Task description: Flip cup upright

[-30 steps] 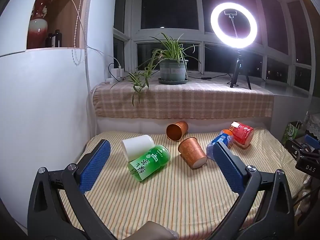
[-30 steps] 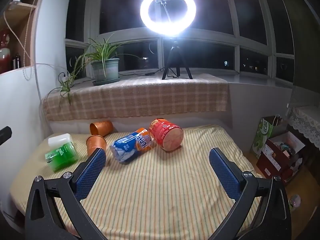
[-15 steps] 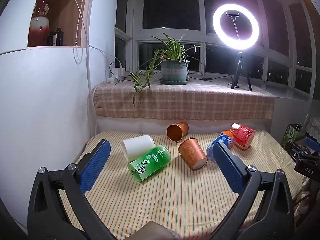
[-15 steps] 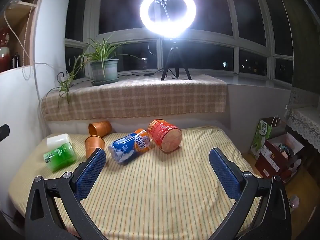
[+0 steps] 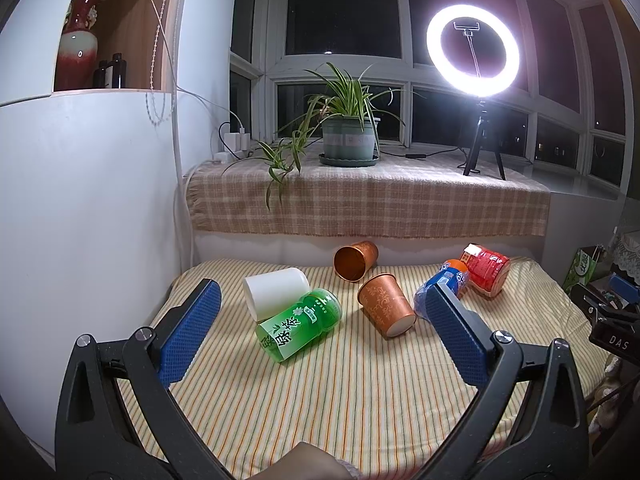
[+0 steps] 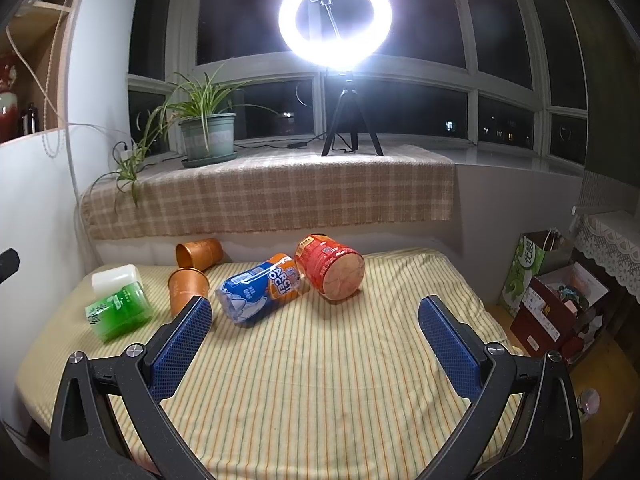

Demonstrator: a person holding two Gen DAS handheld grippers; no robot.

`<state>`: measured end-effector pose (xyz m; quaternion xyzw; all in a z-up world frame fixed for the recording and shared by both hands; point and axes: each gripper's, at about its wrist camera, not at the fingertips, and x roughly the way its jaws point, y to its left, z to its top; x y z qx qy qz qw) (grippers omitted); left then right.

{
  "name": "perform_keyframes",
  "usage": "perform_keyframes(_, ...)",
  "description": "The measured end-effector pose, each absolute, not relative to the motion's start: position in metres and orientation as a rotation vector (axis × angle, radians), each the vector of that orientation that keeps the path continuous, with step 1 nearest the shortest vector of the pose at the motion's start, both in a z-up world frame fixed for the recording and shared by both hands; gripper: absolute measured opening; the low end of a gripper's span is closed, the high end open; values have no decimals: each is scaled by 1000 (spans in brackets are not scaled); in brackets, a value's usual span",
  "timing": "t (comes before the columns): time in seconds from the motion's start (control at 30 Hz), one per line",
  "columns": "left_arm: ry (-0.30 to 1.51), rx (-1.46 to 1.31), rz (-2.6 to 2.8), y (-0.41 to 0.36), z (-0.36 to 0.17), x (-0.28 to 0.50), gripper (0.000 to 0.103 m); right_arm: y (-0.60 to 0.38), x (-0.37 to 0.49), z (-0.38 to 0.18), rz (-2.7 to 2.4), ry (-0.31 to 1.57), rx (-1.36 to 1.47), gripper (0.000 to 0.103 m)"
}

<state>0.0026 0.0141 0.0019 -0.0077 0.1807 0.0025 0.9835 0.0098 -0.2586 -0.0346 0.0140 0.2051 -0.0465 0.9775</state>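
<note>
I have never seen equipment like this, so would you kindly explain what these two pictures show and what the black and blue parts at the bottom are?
No robot is here: a person holds one pair of tongs in each hand, and a wide-angle camera on each looks forward between its two blue pads. One picture comes from the left tongs, the other from the right tongs. Both are open and hold nothing.

On the striped cloth six cups lie on their sides: a white cup, a green cup, two copper cups, a blue cup and a red cup. Behind, on the sill, stand a potted plant and a ring lamp.
</note>
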Motion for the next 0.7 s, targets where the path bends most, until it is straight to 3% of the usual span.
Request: perform_keyframes(0.7,372,-20,9,14,-5,3,103,-258,10,-40,-95,422,19,103)
